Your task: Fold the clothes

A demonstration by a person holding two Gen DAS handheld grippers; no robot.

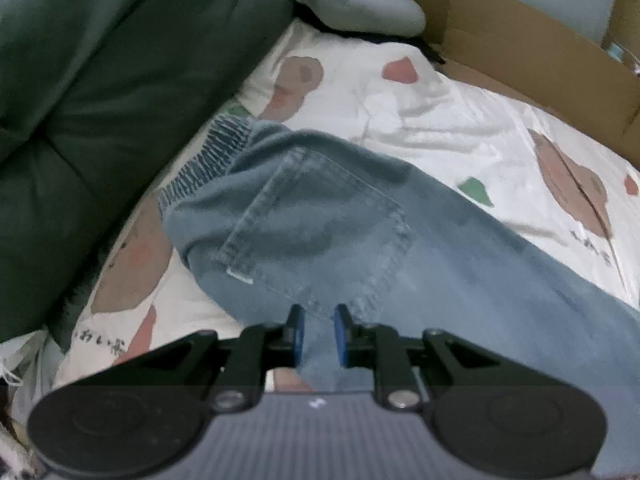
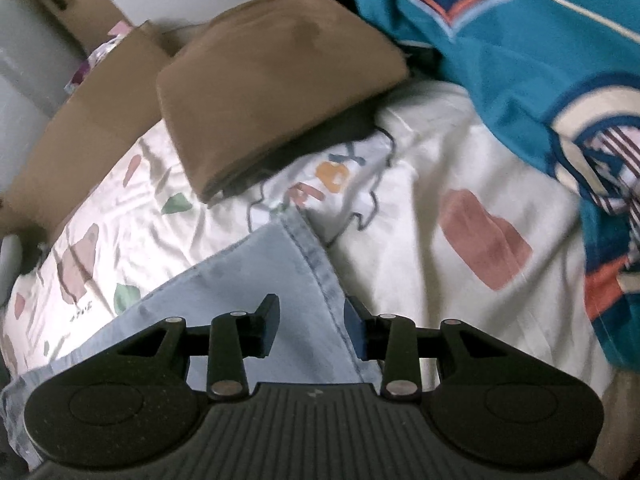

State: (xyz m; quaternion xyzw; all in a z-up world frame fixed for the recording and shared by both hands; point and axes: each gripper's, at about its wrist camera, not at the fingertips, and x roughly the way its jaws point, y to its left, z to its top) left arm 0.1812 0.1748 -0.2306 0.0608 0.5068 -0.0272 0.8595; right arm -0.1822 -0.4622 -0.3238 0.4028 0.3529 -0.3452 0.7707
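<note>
Printed bedsheet (image 1: pixel 420 120) bears jeans (image 1: pixel 320 220); left gripper (image 1: pixel 319 332) and right gripper (image 2: pixel 312 328) parted, empty.

The left gripper (image 1: pixel 319 334) is pointed steeply downward, its blue-padded fingers (image 1: pixel 341 334) set a narrow gap apart, with nothing pinched between the pads. The right gripper (image 2: pixel 312 330) is likewise angled downward, its fingers (image 2: pixel 269 326) spread clearly wider than those of the left, and nothing is clamped between them. No hand or sleeve is seen behind either gripper.
</note>
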